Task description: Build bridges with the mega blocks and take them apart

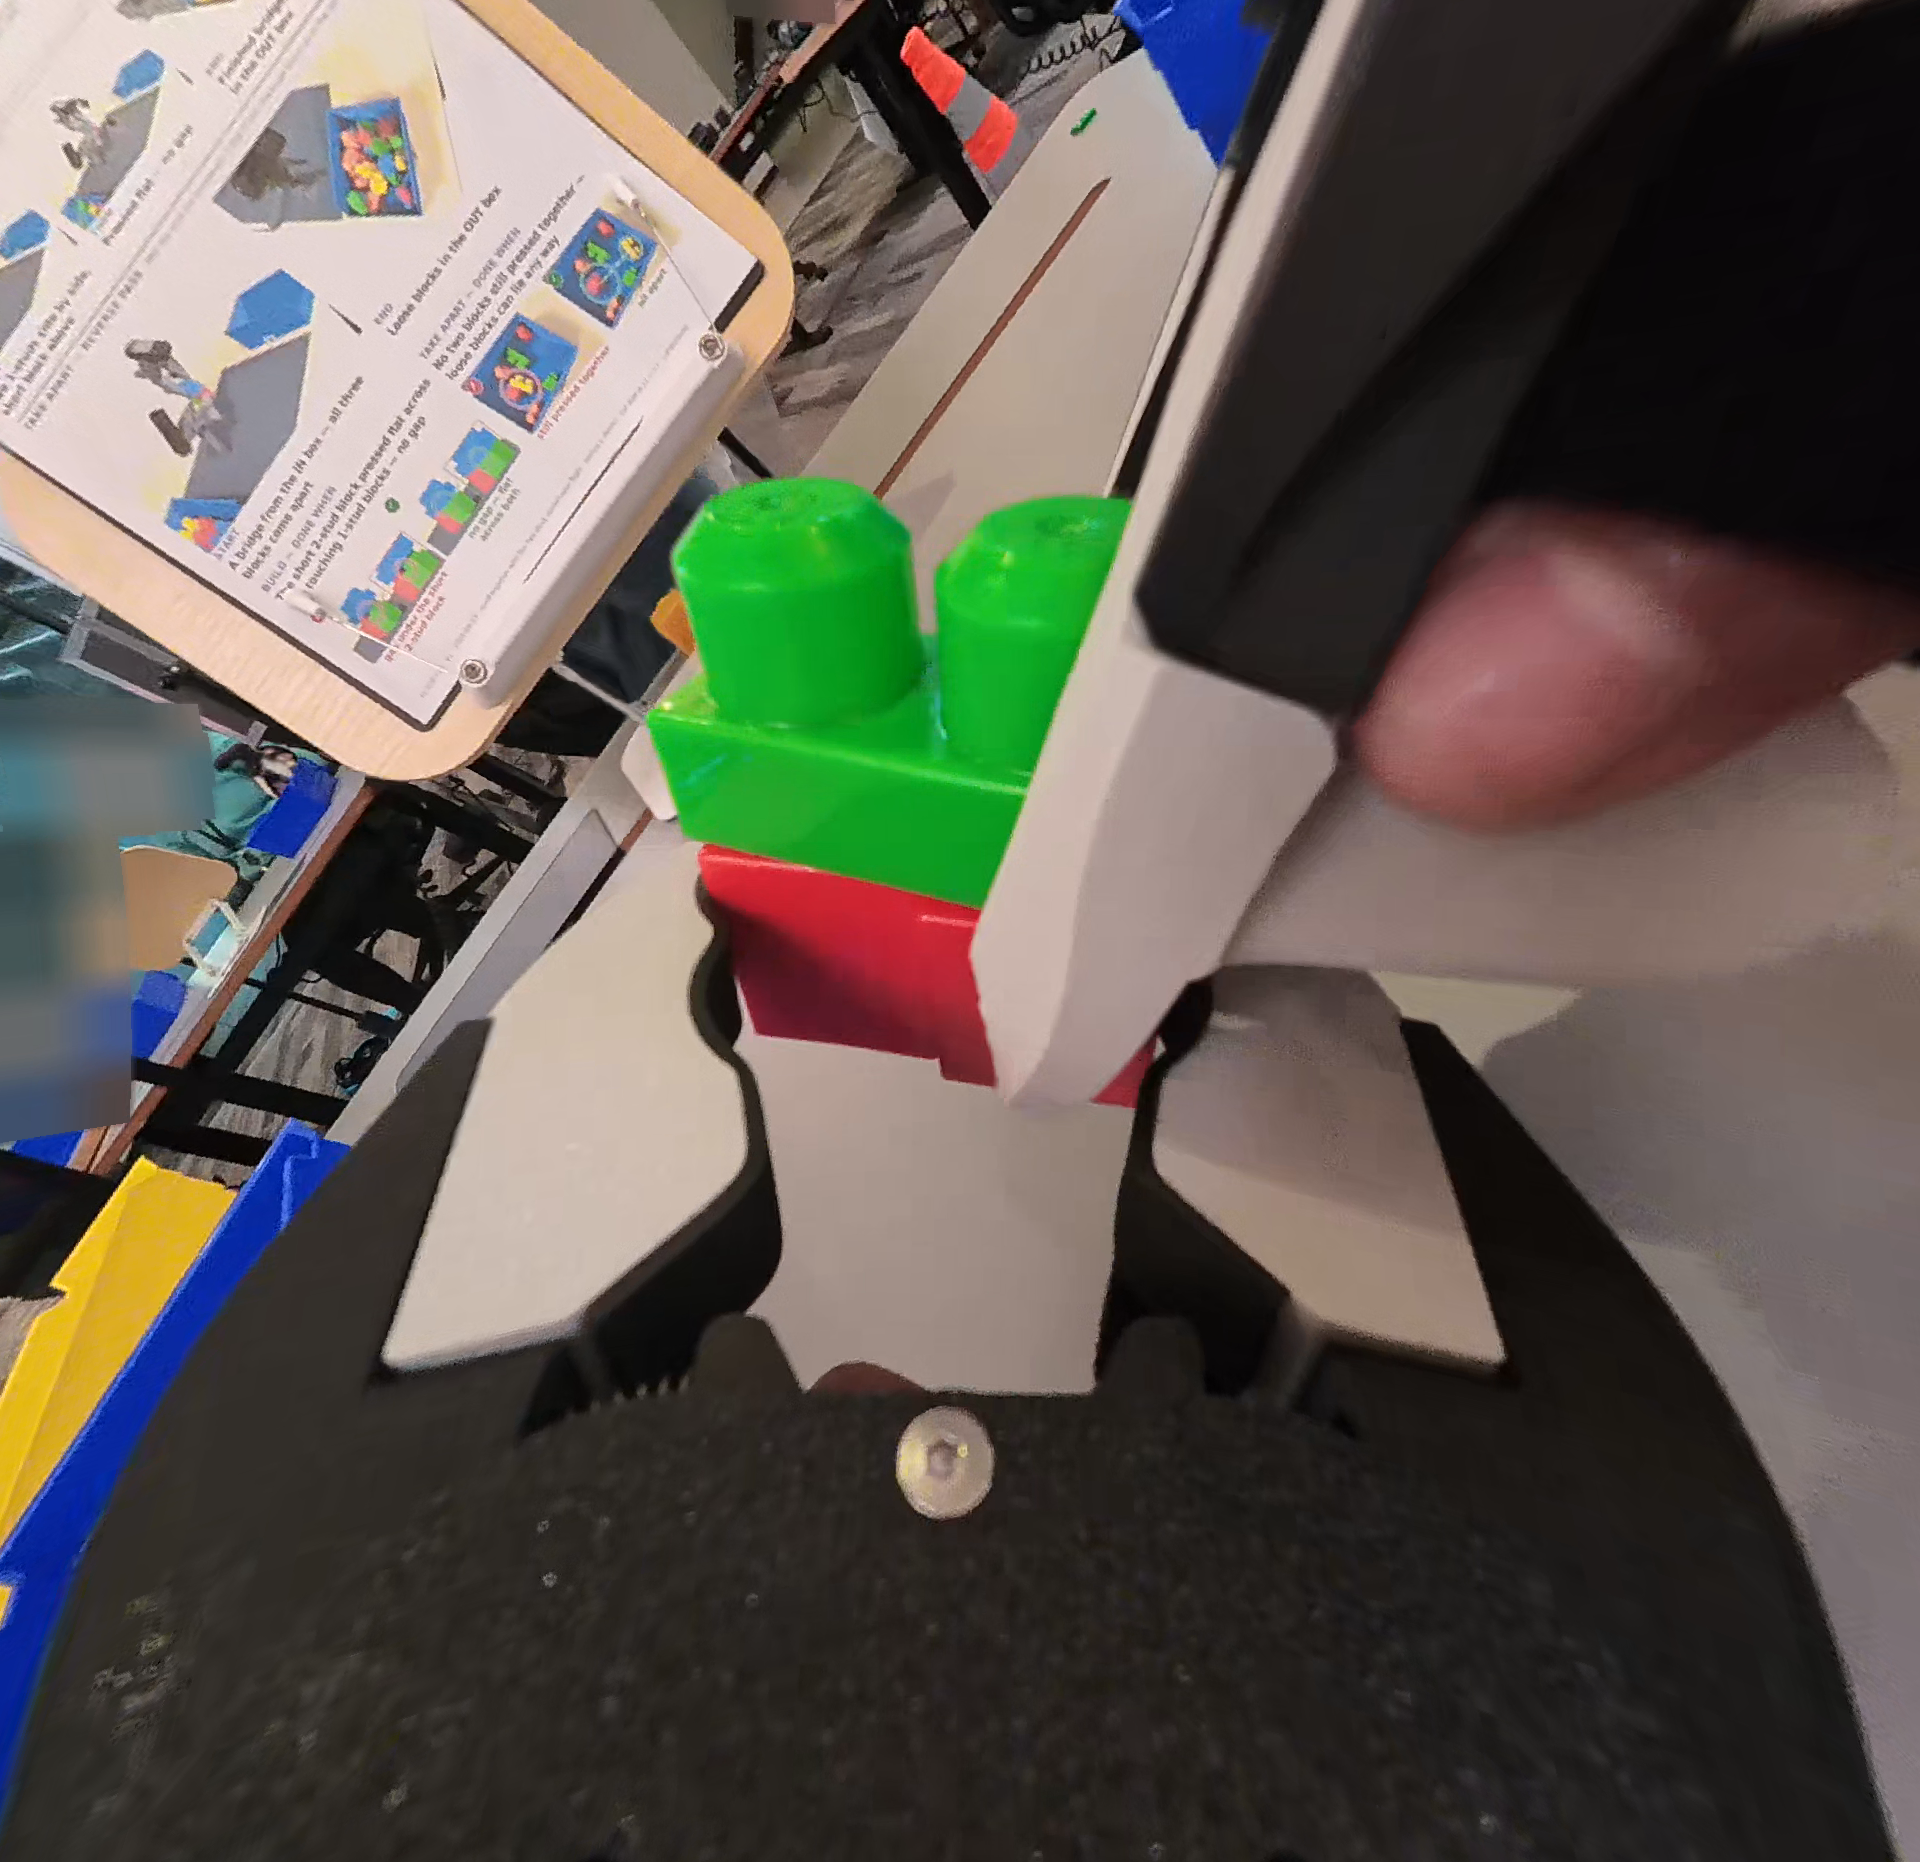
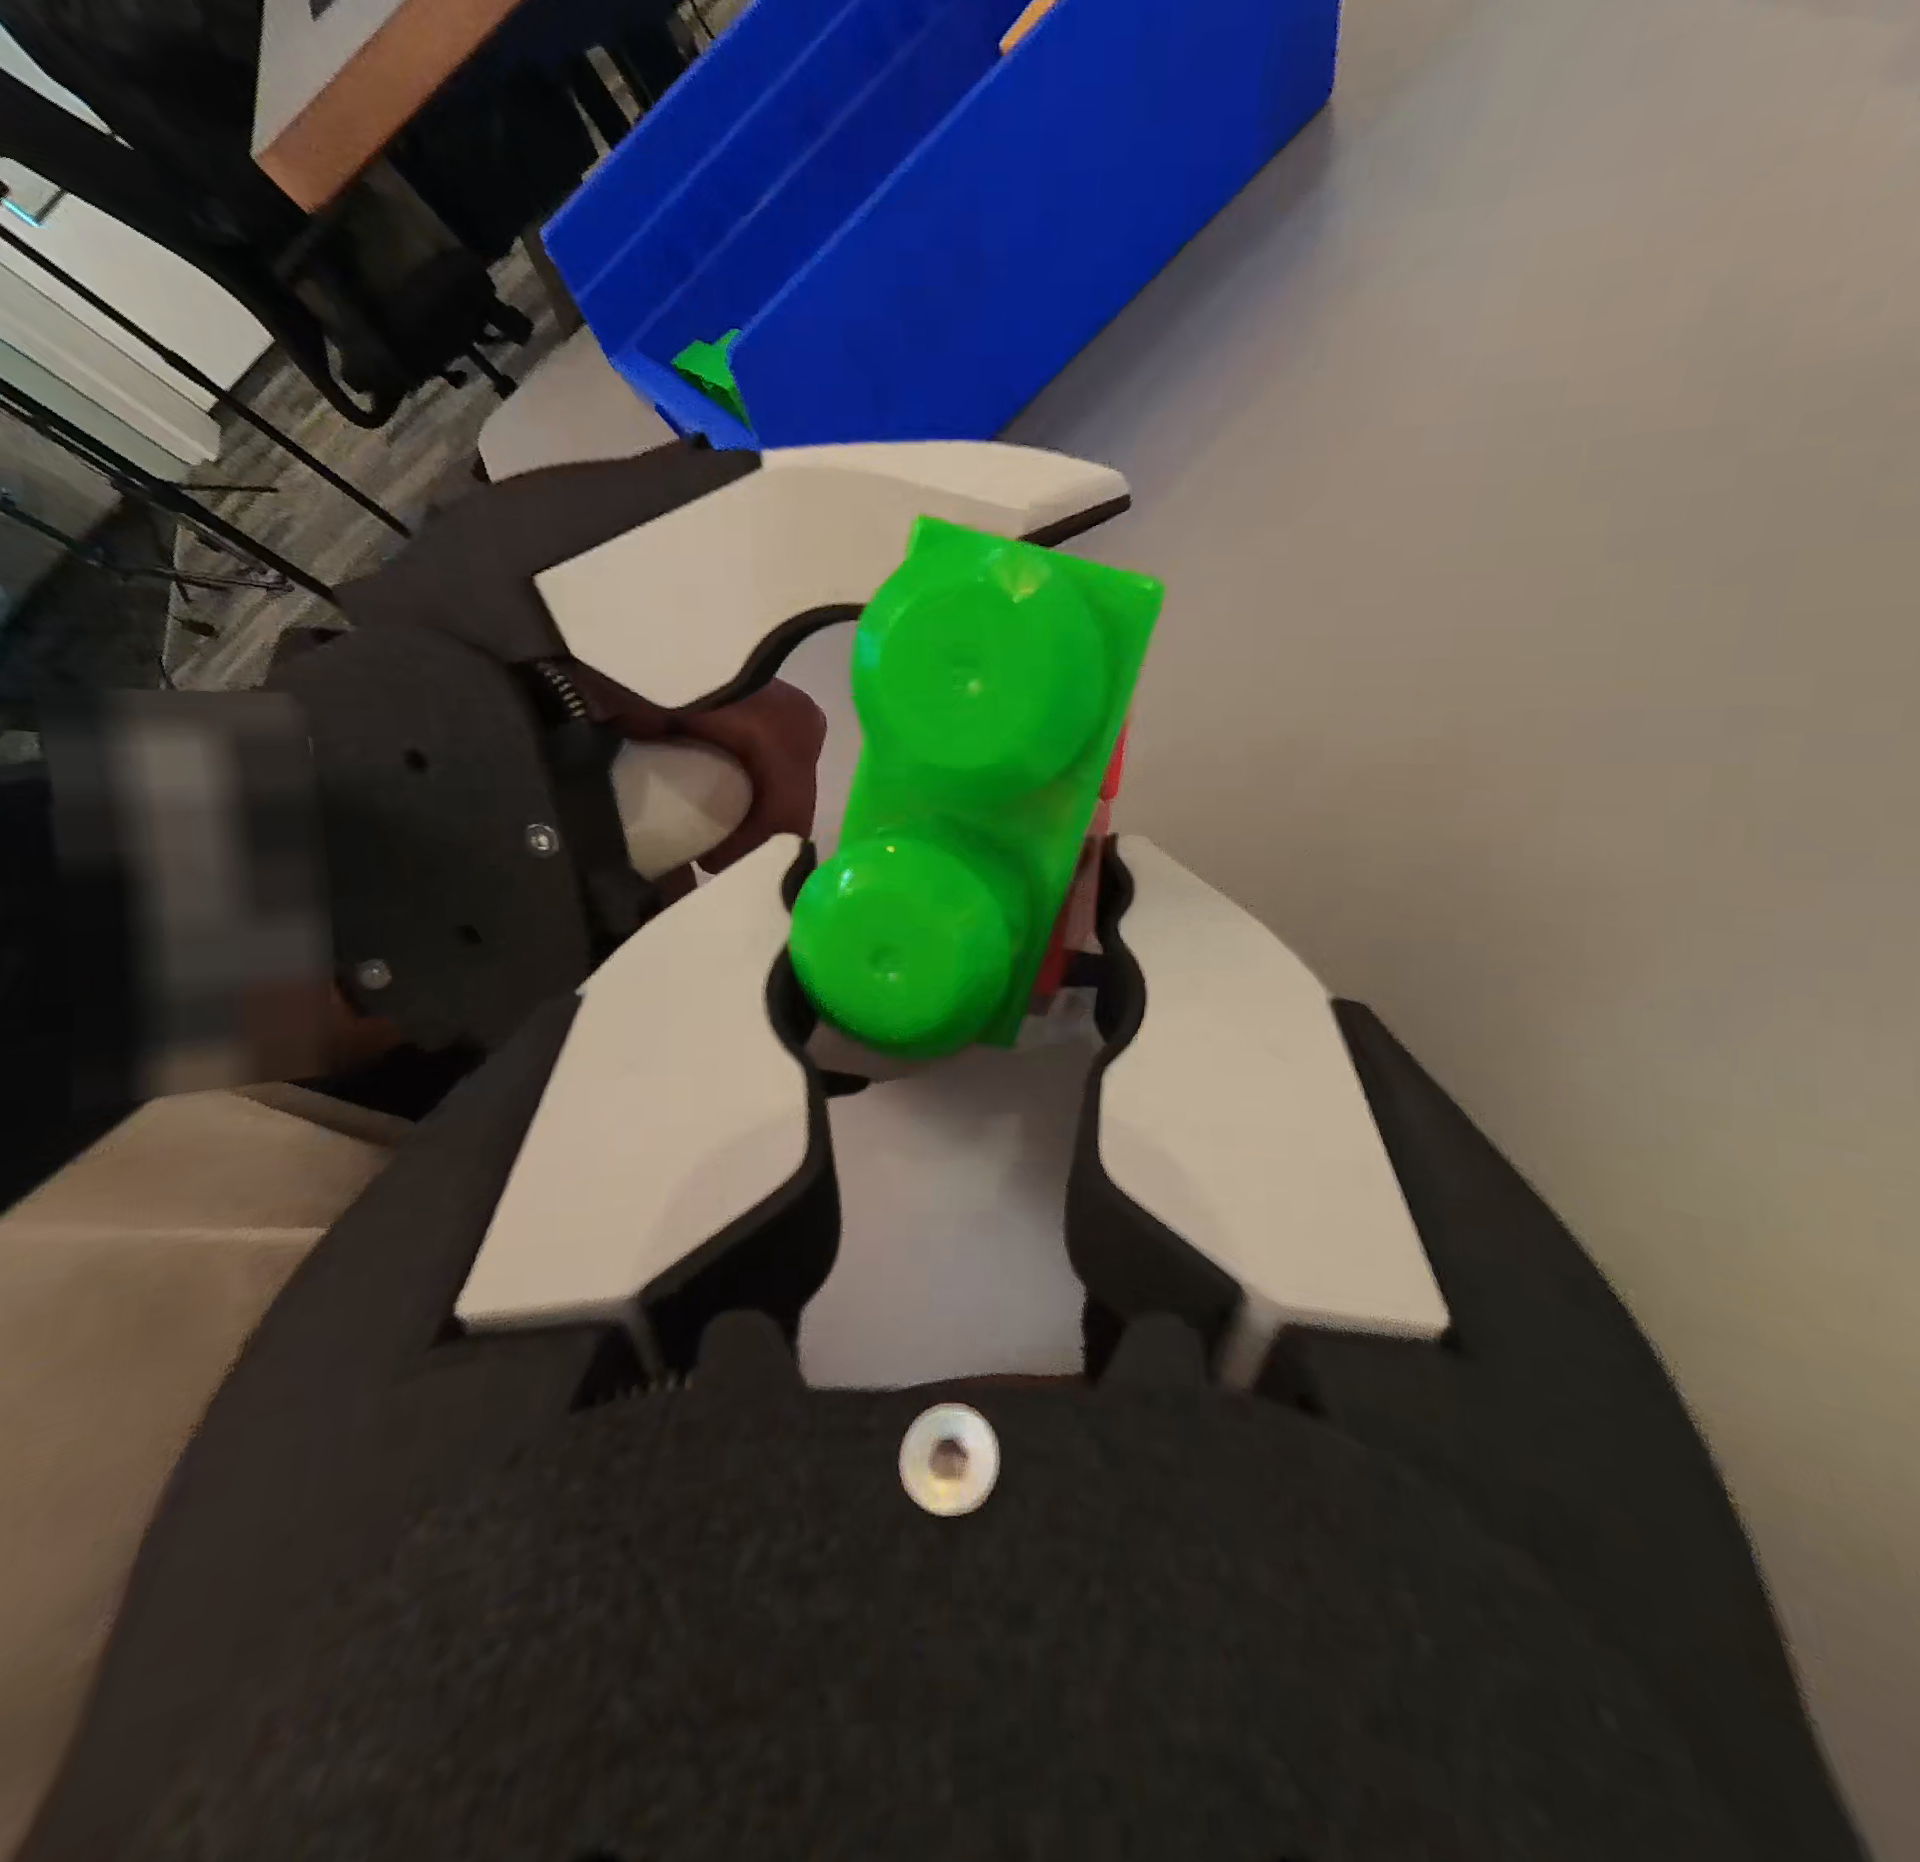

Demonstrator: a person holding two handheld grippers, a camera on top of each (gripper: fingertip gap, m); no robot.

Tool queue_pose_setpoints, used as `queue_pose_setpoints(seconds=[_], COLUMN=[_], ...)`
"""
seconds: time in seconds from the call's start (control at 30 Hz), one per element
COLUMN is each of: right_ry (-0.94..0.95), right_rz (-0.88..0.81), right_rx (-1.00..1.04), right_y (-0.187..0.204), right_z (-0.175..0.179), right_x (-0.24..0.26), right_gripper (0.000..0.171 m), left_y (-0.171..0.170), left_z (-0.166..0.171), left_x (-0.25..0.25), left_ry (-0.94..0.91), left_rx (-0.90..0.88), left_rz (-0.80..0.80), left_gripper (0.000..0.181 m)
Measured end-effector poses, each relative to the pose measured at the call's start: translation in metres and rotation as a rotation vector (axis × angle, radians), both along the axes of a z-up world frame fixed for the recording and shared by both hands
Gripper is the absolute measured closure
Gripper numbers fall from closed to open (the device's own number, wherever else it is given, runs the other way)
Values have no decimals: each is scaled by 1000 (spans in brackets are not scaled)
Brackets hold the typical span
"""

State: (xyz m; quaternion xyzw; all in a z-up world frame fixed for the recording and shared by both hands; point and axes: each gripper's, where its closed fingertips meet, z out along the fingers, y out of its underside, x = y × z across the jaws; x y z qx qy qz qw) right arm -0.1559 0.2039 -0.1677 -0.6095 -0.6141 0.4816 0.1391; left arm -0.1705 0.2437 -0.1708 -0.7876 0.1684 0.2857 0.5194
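A printed instruction sheet (image 1: 343, 285) on a wooden board is standing at far left; its writing is left unquoted. The left tool (image 1: 925, 991) is pinching the red block (image 1: 852, 965) under the green block (image 2: 977, 784), studs pointing up, long axis running across. The right tool (image 2: 951, 939) is pinching the green block above the desk (image 2: 1558, 669), near a blue bin (image 2: 966, 191).

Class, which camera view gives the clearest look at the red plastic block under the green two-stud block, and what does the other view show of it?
The left wrist view: the red plastic block shows a broad side face beneath the green two-stud block. In the right wrist view, only thin red slivers peek past the green block.
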Motion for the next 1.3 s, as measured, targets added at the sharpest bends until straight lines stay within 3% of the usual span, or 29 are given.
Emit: queue_pose_setpoints(seconds=[0.57,1.1,1.3], right_ry=[-128,-94,-113], right_rz=[53,85,134], right_rx=[59,-11,-17], right_y=[2,5,2], right_z=[-11,3,3], right_x=[7,10,16], right_gripper=[132,133,133], left_y=[-1,-8,-12], left_z=[0,13,0], left_x=[4,6,3], left_ry=[152,100,21], left_rx=[7,51,-38], left_rz=[-32,-106,-149], left_gripper=[103,104,92])
